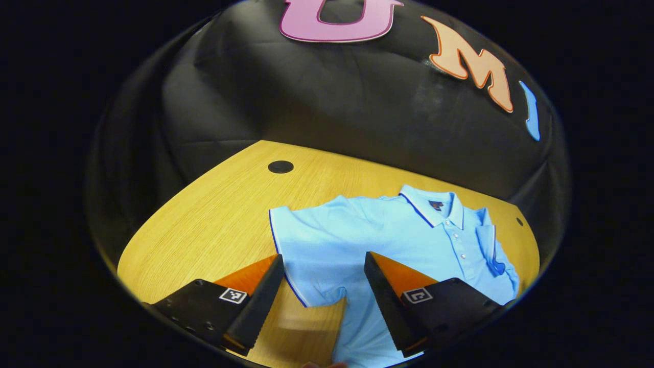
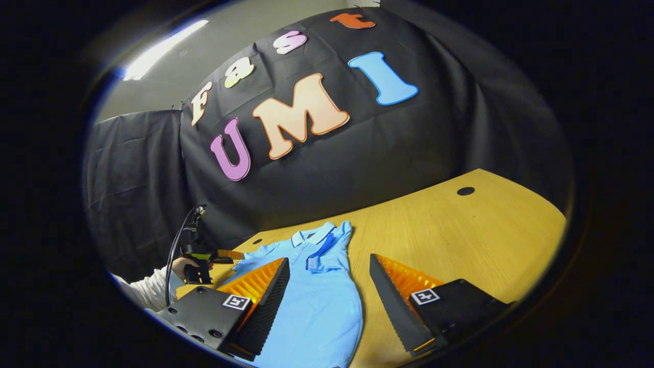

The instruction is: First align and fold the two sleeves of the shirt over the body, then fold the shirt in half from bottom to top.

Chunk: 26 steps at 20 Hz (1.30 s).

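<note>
- The left gripper (image 1: 324,276) is held spread above the one shirt (image 1: 403,240), nothing pinched.
- The right gripper (image 2: 329,278) is likewise spread and empty.
- The shirt lies on the table (image 1: 214,220); one sleeve (image 1: 485,240) is folded over, and the hem is cut off.

We see the shirt (image 1: 388,240), between and beyond our left gripper's (image 1: 324,266) spread fingers, as soft matt knit cloth with small glossy buttons. Under it, the table (image 1: 214,220) is smooth wood-grain with a low sheen. Ahead hangs creased matt black cloth (image 1: 327,97).
</note>
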### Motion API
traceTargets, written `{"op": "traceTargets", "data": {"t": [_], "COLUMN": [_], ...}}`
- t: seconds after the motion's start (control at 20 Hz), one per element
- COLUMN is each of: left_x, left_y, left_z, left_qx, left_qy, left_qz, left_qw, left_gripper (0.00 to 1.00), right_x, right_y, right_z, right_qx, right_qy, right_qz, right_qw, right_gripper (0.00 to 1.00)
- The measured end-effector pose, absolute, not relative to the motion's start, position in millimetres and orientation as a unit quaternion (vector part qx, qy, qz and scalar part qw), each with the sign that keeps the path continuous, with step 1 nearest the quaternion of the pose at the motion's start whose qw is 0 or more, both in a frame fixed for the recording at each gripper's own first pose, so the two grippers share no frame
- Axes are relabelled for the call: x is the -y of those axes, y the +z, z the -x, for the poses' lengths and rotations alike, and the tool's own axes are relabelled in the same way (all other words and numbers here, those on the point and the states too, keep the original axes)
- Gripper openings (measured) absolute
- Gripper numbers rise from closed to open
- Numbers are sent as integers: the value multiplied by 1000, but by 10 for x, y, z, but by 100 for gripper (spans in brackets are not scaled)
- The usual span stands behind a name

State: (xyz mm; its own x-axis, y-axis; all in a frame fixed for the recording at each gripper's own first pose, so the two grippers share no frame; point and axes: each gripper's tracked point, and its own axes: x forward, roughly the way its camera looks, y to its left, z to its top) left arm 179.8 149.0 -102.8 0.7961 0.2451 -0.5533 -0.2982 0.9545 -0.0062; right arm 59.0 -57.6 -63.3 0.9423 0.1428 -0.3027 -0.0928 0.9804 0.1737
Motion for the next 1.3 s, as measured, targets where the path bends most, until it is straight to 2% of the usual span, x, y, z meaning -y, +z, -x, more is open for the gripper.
{"op": "traceTargets", "data": {"t": [0.5, 0.65, 0.7, 0.8, 0.85, 0.9, 0.95, 1.05, 1.3], "left_x": [-1587, -1577, -1567, -1510, -1464, -1413, -1393, -1394, -1312], "left_y": [-1190, -1199, -1219, -1209, -1193, -1194, -1190, -1195, -937], "left_z": [-1836, -1869, -1881, -1914, -1932, -1948, -1958, -1955, -2107], "left_qx": [-311, -315, -313, -308, -306, -305, -305, -313, -282], "left_qy": [170, 163, 160, 152, 147, 144, 143, 142, 134], "left_qz": [17, 10, 12, 18, 20, 24, 24, 10, -7], "left_qw": [935, 935, 936, 939, 940, 941, 941, 939, 950], "left_gripper": [92, 88, 83, 65, 46, 34, 16, 0, 0], "right_x": [978, 1037, 1085, 1237, 1336, 1426, 1514, 1620, 1853], "right_y": [-496, -442, -415, -344, -330, -313, -286, -263, -206], "right_z": [-192, -72, -46, -9, 3, 32, 47, 71, -43], "right_qx": [-127, -114, -109, -98, -97, -94, -92, -89, -90], "right_qy": [15, 9, 5, -6, -15, -21, -27, -33, -41], "right_qz": [-48, -45, -47, -45, -43, -40, -39, -36, -33], "right_qw": [991, 992, 993, 994, 994, 994, 995, 995, 995], "right_gripper": [97, 98, 98, 98, 98, 98, 98, 98, 98]}}
